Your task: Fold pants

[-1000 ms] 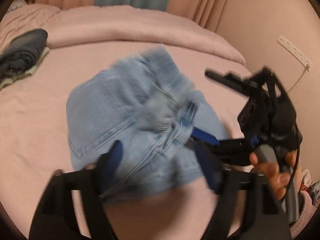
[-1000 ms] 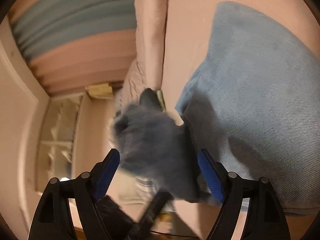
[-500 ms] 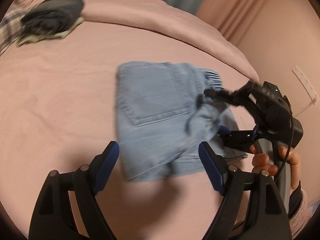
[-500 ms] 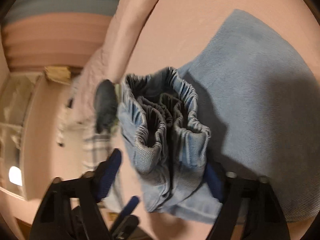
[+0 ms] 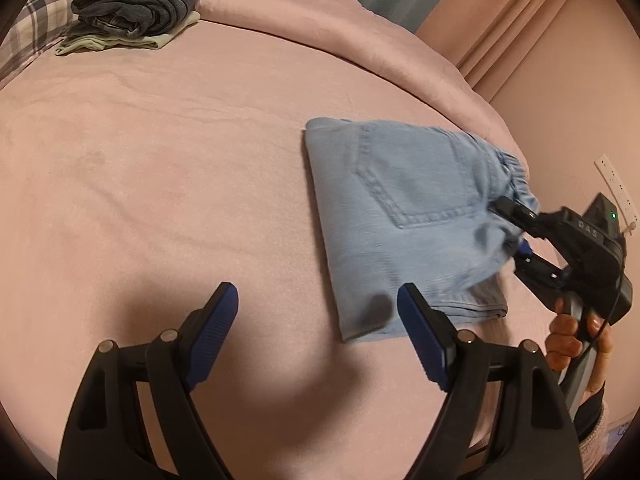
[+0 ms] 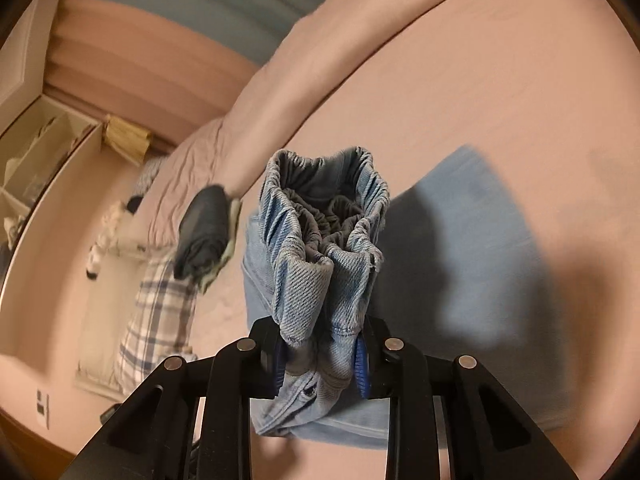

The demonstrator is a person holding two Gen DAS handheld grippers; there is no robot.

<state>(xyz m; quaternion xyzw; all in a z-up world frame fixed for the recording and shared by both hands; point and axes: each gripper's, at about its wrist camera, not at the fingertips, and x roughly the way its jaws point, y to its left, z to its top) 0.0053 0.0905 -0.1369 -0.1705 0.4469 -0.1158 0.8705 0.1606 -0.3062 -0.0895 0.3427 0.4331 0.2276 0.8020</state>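
Light blue denim pants (image 5: 400, 216) lie folded on the pink bed (image 5: 160, 160), back pocket up. My left gripper (image 5: 316, 296) hovers open over the bed at the fold's near left corner, with nothing between its fingers. My right gripper (image 5: 516, 232), held by a hand (image 5: 568, 336), reaches the pants' right edge. In the right wrist view its jaws are closing and the blue pads (image 6: 362, 364) press on the bunched elastic waistband (image 6: 324, 220), which stands lifted above the rest of the pants (image 6: 460, 240).
A stack of dark folded clothes (image 5: 136, 0) sits at the far left beside a plaid pillow (image 5: 36, 20). A rolled pink duvet (image 5: 320, 12) runs along the bed's far side. A wall with a power strip (image 5: 616, 184) stands to the right.
My left gripper drew back and left off the pants, which now lie flat to its right. My right gripper closed on the gathered waistband and raised it.
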